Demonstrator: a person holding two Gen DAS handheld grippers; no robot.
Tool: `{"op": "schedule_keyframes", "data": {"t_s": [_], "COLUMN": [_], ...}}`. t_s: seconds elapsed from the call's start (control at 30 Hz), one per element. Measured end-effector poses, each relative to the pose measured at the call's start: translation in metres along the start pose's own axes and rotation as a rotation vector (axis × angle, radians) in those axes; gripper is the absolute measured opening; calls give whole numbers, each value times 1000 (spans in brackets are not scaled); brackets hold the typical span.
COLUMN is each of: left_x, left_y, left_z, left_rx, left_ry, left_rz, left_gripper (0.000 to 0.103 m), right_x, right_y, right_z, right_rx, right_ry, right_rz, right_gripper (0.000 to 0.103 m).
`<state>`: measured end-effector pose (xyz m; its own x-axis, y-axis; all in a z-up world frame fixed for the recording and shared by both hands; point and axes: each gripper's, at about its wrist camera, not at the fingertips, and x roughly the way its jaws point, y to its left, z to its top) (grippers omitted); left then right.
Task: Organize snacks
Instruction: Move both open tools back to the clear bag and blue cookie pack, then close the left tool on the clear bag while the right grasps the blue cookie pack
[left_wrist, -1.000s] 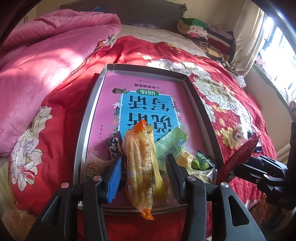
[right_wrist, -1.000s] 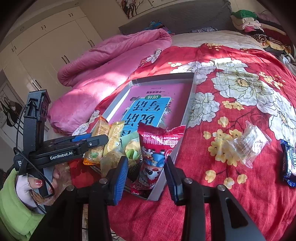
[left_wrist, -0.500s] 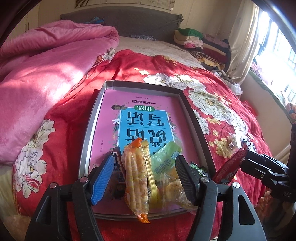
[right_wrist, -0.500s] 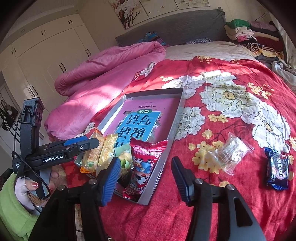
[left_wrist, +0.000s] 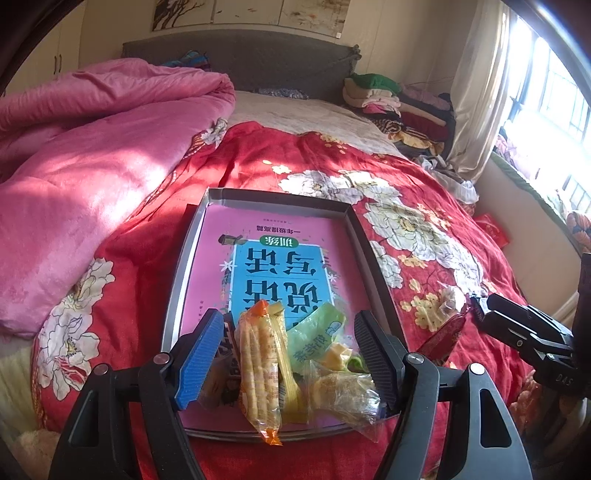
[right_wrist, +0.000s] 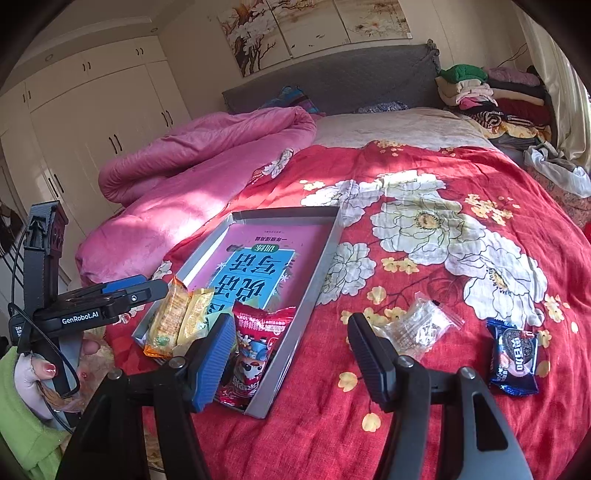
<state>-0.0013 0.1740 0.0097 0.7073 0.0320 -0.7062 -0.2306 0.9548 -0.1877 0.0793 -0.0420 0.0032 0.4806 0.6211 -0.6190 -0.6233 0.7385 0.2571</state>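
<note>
two snacks (right_wrist: 417, 326) outside tray rim (right_wrist: 325, 258)

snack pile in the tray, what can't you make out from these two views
- Left wrist view: the dark packet is mostly covered by the left gripper's blue finger and the orange packet.
- Right wrist view: the green packet is hidden behind the red packet.
- Right wrist view: the clear bag's contents are too small to identify.
</note>
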Motion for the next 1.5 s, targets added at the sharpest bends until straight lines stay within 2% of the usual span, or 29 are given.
{"op": "schedule_keyframes", "data": {"t_s": [0.2, 0.43, 0.63, 0.87, 0.97, 1.1, 1.3, 1.5], "left_x": [-9, -3, 14, 57, 81, 106, 133, 160], "left_y": [-33, -103, -163, -206, -214, -217, -227, -227], "left_z": [14, 24, 21, 0, -6, -8, -7, -6], "left_rx": [29, 140, 236, 291, 317, 310, 363, 358], "left_ry": [-7, 19, 67, 180, 221, 260, 287, 333], "left_rz": [-70, -155, -214, -290, -252, -240, -183, -180], "left_gripper": [75, 75, 75, 75, 75, 75, 75, 73], "right_x": [-19, -44, -59, -54, -45, -33, -10, 9], "right_y": [-14, -48, -89, -136, -151, -158, -163, -168], "right_z": [4, 6, 5, -8, -14, -20, -26, -29], "right_rx": [-24, -1, 114, 271, 313, 321, 311, 270], "right_ry": [-40, -83, -86, -12, 37, 83, 167, 219], "right_rz": [-67, -165, -217, -286, -301, -314, -351, -396], "right_gripper": [65, 66, 66, 66, 66, 66, 66, 66]}}
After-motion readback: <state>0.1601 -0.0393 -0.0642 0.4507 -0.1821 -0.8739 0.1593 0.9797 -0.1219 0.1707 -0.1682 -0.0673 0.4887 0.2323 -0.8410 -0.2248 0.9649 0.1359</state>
